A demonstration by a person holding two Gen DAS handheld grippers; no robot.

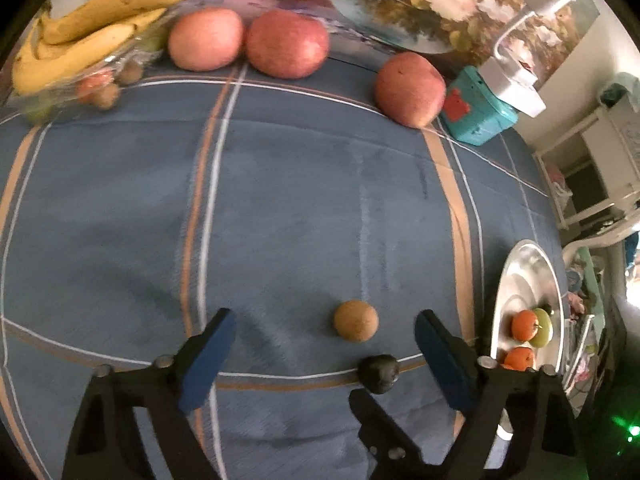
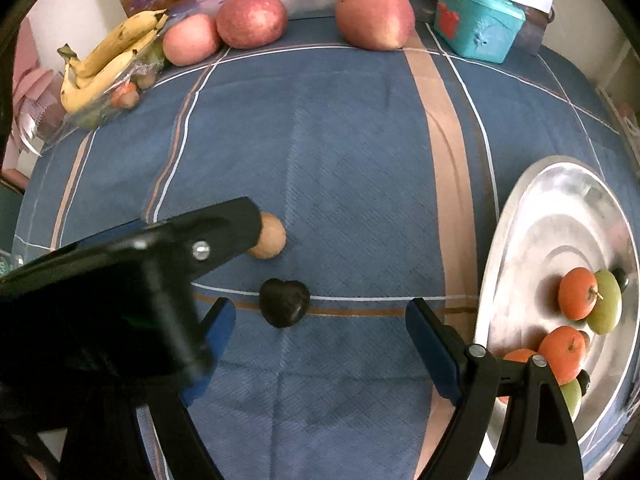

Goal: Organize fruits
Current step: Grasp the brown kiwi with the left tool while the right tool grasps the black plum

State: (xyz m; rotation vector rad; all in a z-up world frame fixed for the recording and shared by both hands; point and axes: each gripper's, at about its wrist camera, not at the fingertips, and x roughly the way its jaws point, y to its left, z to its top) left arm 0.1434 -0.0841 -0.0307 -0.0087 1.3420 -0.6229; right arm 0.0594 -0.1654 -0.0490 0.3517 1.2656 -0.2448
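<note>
A small round brown fruit (image 1: pixel 356 321) lies on the blue checked cloth (image 1: pixel 300 200), just ahead of and between the tips of my left gripper (image 1: pixel 325 320), which is open and not touching it. A dark, heart-shaped fruit (image 2: pixel 284 302) sits between the blue pads of my right gripper (image 2: pixel 320 308), also open, with gaps on both sides. In the right wrist view one finger (image 2: pixel 240 220) of the left gripper reaches in beside the brown fruit (image 2: pixel 270 240). A silver plate (image 2: pixel 520 200) at the right holds several orange and green fruits.
Three red apples (image 1: pixel 286 44) line the back of the table. Bananas (image 1: pixel 92 20) lie on a clear pack of small fruits at the back left. A teal box (image 1: pixel 476 112) stands at the back right, against a flower picture. The table edge falls away past the plate (image 1: pixel 516 256).
</note>
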